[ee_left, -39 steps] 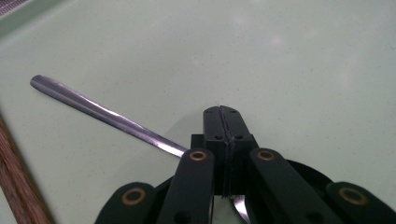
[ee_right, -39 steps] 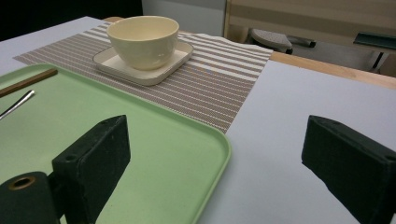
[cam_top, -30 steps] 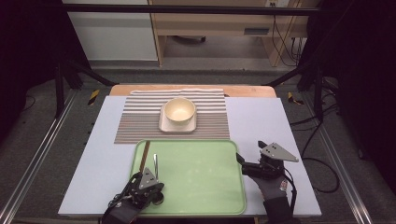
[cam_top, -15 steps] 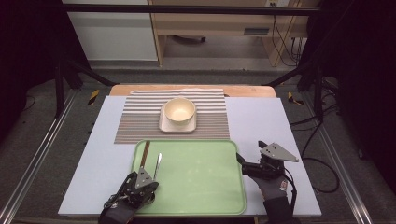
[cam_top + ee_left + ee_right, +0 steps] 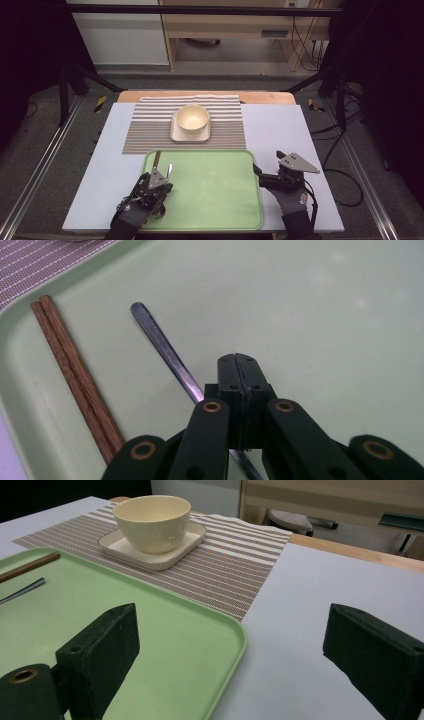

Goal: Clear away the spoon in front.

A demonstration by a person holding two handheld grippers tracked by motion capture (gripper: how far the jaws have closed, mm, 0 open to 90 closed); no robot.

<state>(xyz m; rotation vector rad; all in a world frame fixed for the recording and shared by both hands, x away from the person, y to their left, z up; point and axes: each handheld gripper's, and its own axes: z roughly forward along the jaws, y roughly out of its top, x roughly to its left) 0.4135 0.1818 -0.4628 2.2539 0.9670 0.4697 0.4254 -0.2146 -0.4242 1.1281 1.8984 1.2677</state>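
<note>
A cream ceramic bowl (image 5: 192,118) sits on a square cream plate (image 5: 176,135) at frame centre, upon a brown-and-white striped woven placemat (image 5: 145,127) covering the pale grey tabletop (image 5: 272,130).

The left gripper (image 5: 161,176) has been shifted slightly on the green tray (image 5: 220,200), with the metal utensil (image 5: 169,171) carried along.

One tray (image 5: 215,220) (green, lower centre); one bowl (image 5: 192,118); one saucer (image 5: 176,134); one striped mat (image 5: 145,130); two chopsticks (image 5: 75,375); one metal utensil (image 5: 160,347); two grippers, left (image 5: 161,181) and right (image 5: 262,175).
</note>
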